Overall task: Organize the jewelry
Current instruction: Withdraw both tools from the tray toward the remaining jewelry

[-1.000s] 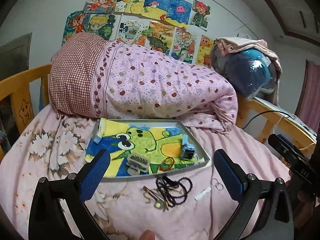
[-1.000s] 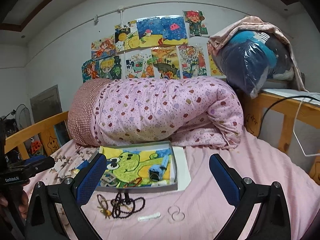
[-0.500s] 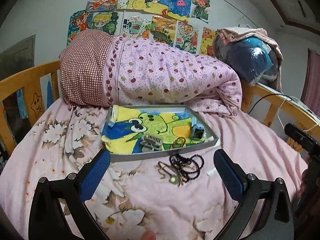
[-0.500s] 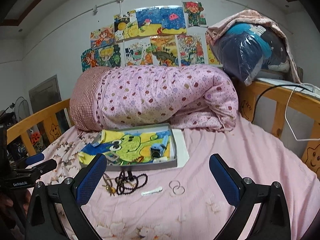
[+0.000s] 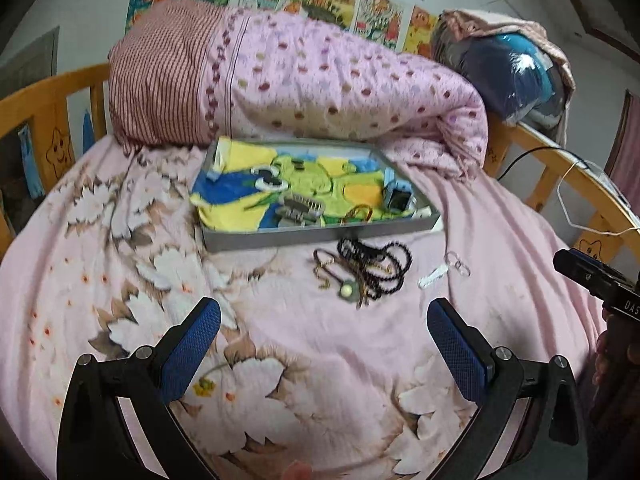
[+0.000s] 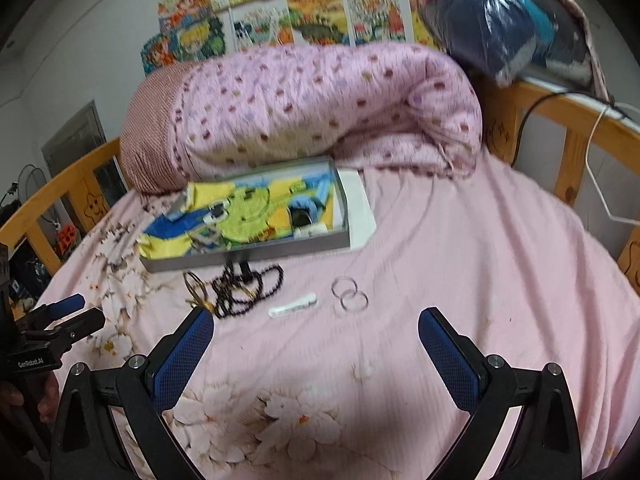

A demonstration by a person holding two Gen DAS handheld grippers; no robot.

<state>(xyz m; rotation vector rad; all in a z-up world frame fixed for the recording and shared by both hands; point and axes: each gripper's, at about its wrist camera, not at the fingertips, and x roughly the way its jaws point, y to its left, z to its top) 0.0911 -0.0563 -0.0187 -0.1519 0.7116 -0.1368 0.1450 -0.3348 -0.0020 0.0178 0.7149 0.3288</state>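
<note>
A grey tray lined with a yellow, green and blue cartoon cloth lies on the pink bedspread. It holds a comb-like clip, a small blue box and a thin band. In front of the tray lie a tangle of dark beads, a gold-toned pendant piece, a white clip and two clear rings. My left gripper and my right gripper hover open above the bed, short of the jewelry.
A rolled pink dotted quilt lies behind the tray. Wooden bed rails run along both sides. A blue bundle in plastic sits on the right rail. The right gripper shows at the left view's right edge.
Both cameras have pitched down and pulled back from the tray, so more bedspread shows below. The jewelry has not moved. Both grippers stay open.
</note>
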